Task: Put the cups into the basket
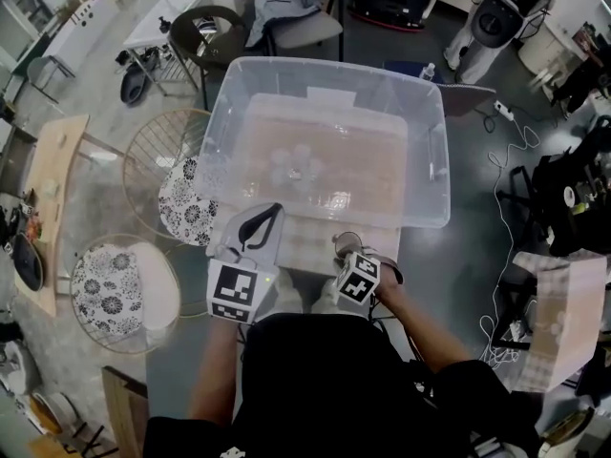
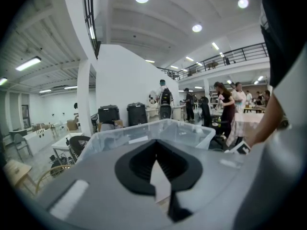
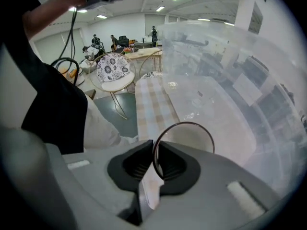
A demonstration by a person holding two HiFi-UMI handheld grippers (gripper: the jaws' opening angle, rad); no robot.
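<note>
left hand-held gripper (image 2: pixel 156 147): jaws closed on nothing, level with the right one, pointing at the basket (image 1: pixel 425 151) | right hand-held gripper (image 3: pixel 154 146): pinches the rim of a clear cup (image 3: pixel 192 140), which hangs below its jaws, mouth toward it | basket: on the tabletop (image 3: pixel 151 104), just ahead of the right hand-held gripper | next, likely: carry the cup forward over the near wall

Checked-cloth table (image 1: pixel 307 244) beneath the right gripper (image 3: pixel 154 147) fingers (image 3: pixel 135 164); resting directly on it, just beyond those fingertips (covering most of the top), clear plastic basket (image 1: pixel 325 72).
</note>
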